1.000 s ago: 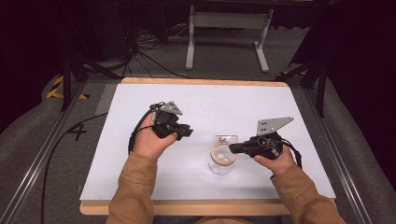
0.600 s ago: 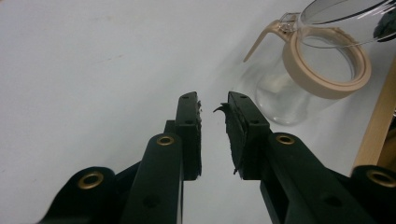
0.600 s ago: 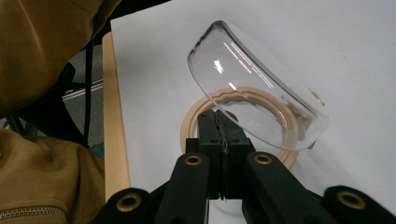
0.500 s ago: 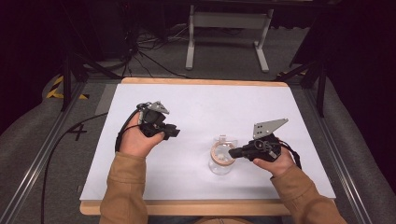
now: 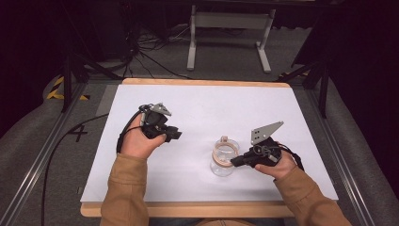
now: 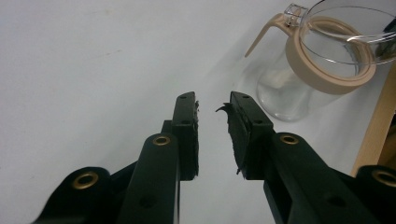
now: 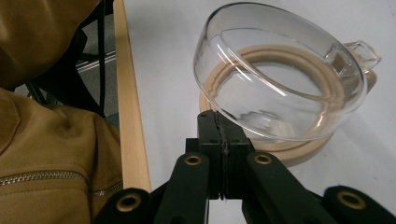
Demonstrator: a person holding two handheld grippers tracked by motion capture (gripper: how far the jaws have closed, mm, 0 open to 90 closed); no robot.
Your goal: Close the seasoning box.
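A clear glass jar [image 5: 220, 165] with a beige collar [image 7: 299, 145] stands on the white table sheet [image 5: 207, 113], right of centre. Its clear domed lid [image 7: 280, 74] is tilted up off the collar on the side nearest my right gripper [image 7: 218, 119]. That gripper is shut, pinching the lid's rim, and it meets the jar from the right [image 5: 234, 162]. My left gripper [image 5: 175, 135] is a hand's width to the jar's left, open with nothing between its jaws [image 6: 212, 105]. The left gripper view has the jar [image 6: 285, 93] and raised lid [image 6: 348, 28] ahead to the right.
The table's wooden front edge [image 5: 197, 209] runs close behind both tan sleeves [image 5: 124, 188]. A metal stand [image 5: 228, 21] and loose cables [image 5: 150, 56] lie on the floor beyond the far edge. The sheet's back half is bare.
My left gripper has drawn back to the left, away from the jar, then held still. The right gripper has stayed at the jar's rim.
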